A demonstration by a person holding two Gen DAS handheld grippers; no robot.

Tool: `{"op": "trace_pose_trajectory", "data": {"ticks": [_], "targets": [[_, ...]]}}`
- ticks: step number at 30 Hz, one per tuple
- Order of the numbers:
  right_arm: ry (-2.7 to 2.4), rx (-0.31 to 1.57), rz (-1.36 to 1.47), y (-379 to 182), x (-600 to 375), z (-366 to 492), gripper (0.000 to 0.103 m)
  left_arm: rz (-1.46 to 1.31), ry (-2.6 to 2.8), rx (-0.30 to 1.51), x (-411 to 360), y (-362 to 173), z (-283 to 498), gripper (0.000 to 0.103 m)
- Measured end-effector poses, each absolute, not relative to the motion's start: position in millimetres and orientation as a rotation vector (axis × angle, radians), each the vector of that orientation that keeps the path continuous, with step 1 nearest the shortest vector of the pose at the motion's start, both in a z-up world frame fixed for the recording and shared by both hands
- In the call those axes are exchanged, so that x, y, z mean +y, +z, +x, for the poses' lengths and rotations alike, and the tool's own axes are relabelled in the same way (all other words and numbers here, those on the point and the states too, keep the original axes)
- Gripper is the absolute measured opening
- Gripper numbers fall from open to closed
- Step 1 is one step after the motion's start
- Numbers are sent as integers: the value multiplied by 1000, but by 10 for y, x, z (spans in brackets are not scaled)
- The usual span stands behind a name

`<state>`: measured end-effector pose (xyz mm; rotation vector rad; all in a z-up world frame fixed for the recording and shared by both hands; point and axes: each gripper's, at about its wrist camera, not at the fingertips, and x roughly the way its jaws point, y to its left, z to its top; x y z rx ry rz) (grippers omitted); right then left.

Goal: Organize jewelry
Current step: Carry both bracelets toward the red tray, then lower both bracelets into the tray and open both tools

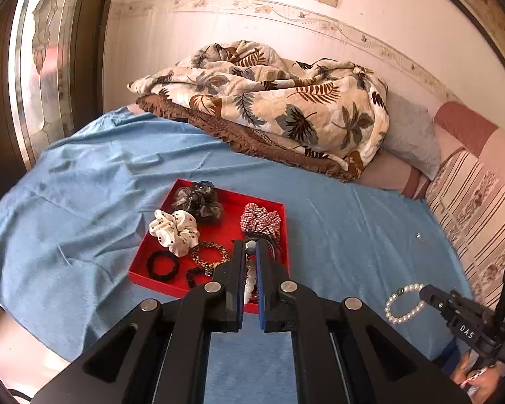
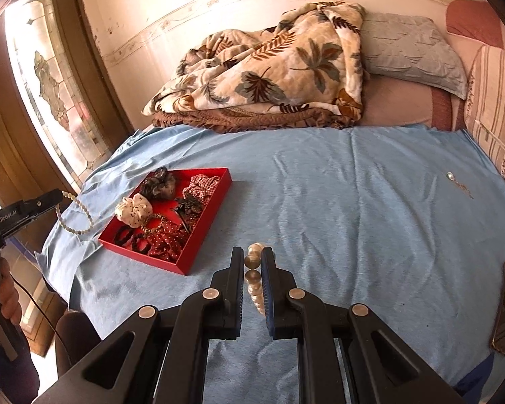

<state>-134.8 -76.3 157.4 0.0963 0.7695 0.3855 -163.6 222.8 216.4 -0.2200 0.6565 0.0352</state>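
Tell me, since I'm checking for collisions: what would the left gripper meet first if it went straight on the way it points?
Probably the red tray: the left gripper, shut on a pearl bracelet, points over its near edge toward the checked scrunchie. Depth is unclear, so it may pass above them.

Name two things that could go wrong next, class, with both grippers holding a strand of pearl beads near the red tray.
1. The left gripper pinches its pearl strand at one end; the rest hangs loose beside the red tray, so it could land on the blue sheet.
2. The tray is crowded with scrunchies; the right gripper's pearl bracelet could tangle among them.
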Motion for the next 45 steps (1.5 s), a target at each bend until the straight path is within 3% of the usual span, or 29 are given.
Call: {"op": "trace_pose_trajectory", "data": {"ticks": [14,45], "targets": [[422,803,40,1510,-467,-1300,11,-48,101,687,1898,2074,-1581,5],[485,825,-33,1597,76,-939,11,-101,142,810,2226,1598,-1310,5]]}}
